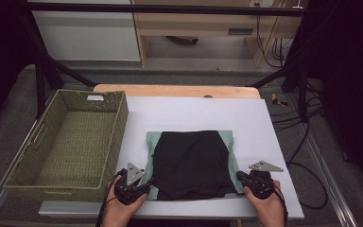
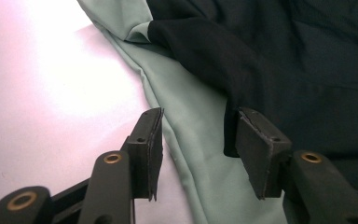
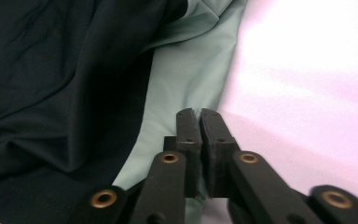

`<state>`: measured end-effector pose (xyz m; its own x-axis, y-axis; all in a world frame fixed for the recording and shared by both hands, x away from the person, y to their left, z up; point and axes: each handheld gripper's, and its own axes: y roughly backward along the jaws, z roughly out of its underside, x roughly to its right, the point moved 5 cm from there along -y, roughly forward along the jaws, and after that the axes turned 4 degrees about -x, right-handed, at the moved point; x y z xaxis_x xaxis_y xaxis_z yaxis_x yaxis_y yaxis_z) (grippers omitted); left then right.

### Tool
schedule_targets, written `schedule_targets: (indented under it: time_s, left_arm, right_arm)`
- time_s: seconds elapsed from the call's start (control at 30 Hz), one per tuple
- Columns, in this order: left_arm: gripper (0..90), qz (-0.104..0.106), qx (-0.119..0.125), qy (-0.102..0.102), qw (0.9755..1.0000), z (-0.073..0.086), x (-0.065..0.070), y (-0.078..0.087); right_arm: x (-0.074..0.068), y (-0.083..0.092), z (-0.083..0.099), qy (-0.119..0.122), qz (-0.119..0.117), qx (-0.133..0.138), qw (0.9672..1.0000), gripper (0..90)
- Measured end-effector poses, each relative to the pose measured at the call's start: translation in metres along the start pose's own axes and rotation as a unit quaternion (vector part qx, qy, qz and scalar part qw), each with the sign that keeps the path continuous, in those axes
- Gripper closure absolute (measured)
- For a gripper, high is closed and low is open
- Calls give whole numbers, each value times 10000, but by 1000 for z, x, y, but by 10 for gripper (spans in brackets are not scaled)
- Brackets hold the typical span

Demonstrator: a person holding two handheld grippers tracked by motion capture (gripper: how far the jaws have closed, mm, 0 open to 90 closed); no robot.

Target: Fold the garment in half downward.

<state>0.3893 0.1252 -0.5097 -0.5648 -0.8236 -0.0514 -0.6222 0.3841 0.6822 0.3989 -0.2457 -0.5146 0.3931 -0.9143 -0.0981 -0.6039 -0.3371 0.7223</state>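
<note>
Folding looks partway done: the black-and-green garment (image 1: 191, 163) lies as a squarish bundle by the table's (image 1: 179, 113) near edge. Left gripper (image 2: 198, 140) released, straddling its green hem; right gripper (image 3: 199, 122) clenched, probably pinching the hem. The basket (image 1: 116, 132) holds nothing.

- Up top, a black bar (image 1: 160, 8) runs across the frame, dark uprights dropping at either side.
- Behind it, a white cabinet (image 1: 87, 33) stands beside pale wooden furniture (image 1: 203, 26).
- Grey floor (image 1: 179, 75) spreads beyond the counter (image 1: 177, 91), whose wooden edge peeks out past a white sheet (image 1: 194, 113).
- Black cables (image 1: 302, 142) snake over the floor at right.
- Both flanks are in deep shadow; light falls evenly on the middle.
</note>
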Motion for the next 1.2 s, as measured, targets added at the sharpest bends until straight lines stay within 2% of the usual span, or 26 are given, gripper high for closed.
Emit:
schedule_targets:
  time_s: [0.23,0.43,0.8,1.03,1.1,1.13,1.2]
  left_arm:
    - [498,-4,-64,13,10000,2,-1,-3]
    - [495,35,6,23,10000,-1,0,-1]
    - [480,54,208,57,9998,-5,1,3]
    - [444,12,312,126,9994,-7,-2,5]
    - [417,-88,329,89,9994,-7,-5,4]
    - [396,-149,332,85,9993,-7,-5,3]
    - [368,-202,321,111,9992,-7,-7,3]
  right_arm:
    - [-1,8,2,96,45,3,9999,882]
    - [3,15,4,170,129,10,9998,884]
    - [27,30,15,-101,295,35,9995,884]
    - [33,32,22,-195,310,1,9993,880]
    - [31,30,20,-129,339,40,9993,867]
    - [28,29,19,-16,373,63,9993,851]
    - [25,30,15,62,515,183,9985,783]
